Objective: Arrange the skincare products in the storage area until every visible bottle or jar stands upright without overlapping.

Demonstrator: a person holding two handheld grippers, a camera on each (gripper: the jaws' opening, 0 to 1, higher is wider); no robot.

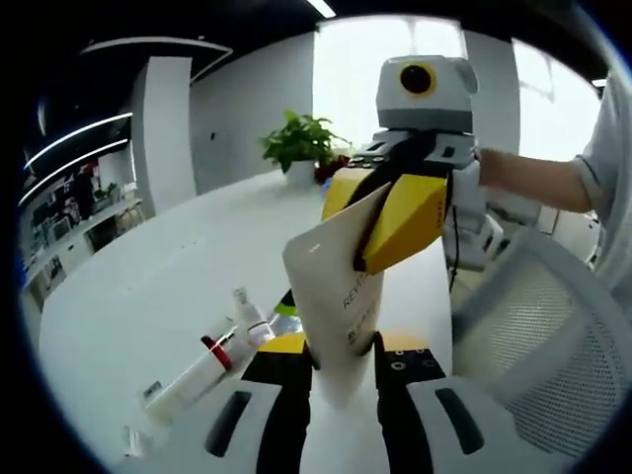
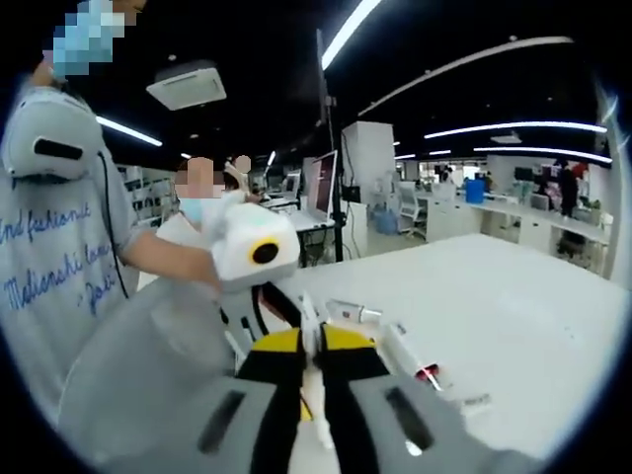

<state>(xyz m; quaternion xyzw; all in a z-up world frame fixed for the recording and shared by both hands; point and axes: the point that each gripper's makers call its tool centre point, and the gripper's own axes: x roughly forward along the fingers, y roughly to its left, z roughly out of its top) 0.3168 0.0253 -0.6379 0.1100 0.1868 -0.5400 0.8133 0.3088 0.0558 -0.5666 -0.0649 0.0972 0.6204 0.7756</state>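
Observation:
A cream squeeze tube [image 1: 331, 276] with grey lettering is held upright above the white table [image 1: 148, 276]. My left gripper [image 1: 341, 348] is shut on its lower end, and my right gripper [image 1: 383, 237], with yellow jaws, comes in from the right and is shut on its upper edge. In the right gripper view the tube [image 2: 308, 321] appears edge-on as a thin white strip between the jaws of my right gripper [image 2: 313, 348]. A white tube with a red band [image 1: 204, 372] and a small white bottle [image 1: 252, 318] lie on the table at the left; both also appear from the other side as tube [image 2: 410, 363] and bottle [image 2: 354, 313].
A potted plant [image 1: 301, 143] stands at the table's far end. A grey mesh chair [image 1: 553, 336] is close on the right. A person's arm [image 1: 533, 183] holds the right gripper. Small white items [image 1: 148, 393] lie near the table's front edge.

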